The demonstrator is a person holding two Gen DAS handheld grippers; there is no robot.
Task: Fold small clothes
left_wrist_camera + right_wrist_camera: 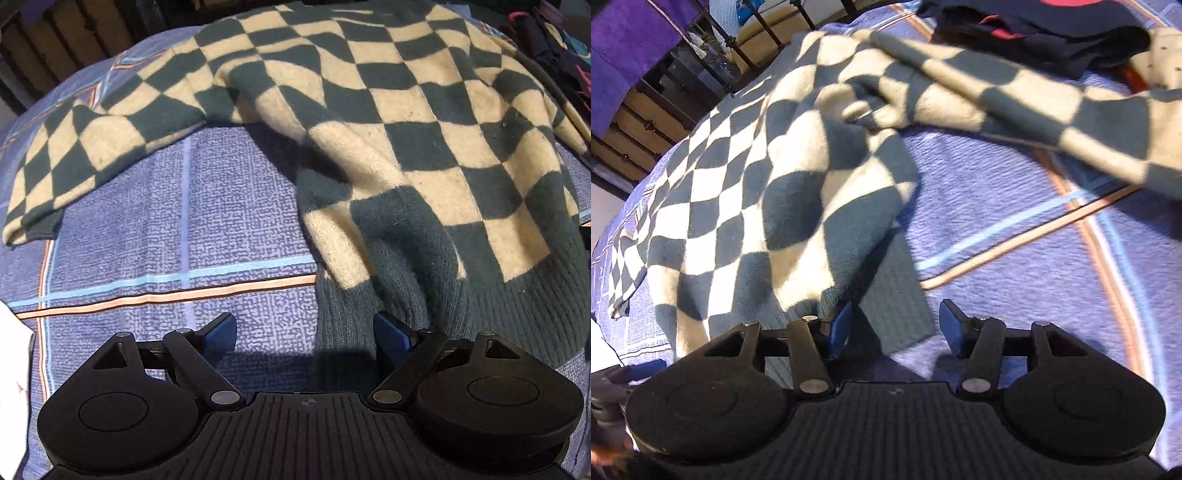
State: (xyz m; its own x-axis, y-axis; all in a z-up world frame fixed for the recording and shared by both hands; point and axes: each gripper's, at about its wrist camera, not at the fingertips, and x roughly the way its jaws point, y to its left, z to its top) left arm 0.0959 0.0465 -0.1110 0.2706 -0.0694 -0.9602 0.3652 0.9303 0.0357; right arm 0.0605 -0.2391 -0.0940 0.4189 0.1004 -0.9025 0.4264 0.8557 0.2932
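Observation:
A green-and-cream checked sweater (406, 147) lies spread on a blue patterned bedsheet (147, 221), one sleeve (74, 147) stretched out to the left. My left gripper (306, 334) is open wide just above the sheet, at the left corner of the ribbed green hem (480, 314); its right finger sits over the hem edge. In the right wrist view the sweater (757, 184) fills the left half and its other sleeve (1034, 99) runs to the upper right. My right gripper (897, 326) is open, with the ribbed hem corner (901, 295) lying loosely between its fingers.
A pile of dark clothes (1034, 29) lies on the far side of the bedsheet (1015, 221), also seen as dark clothes (554, 48) at top right. A black metal bed frame (757, 33) and purple cloth (628, 44) stand beyond. Something white (11, 350) sits at the left edge.

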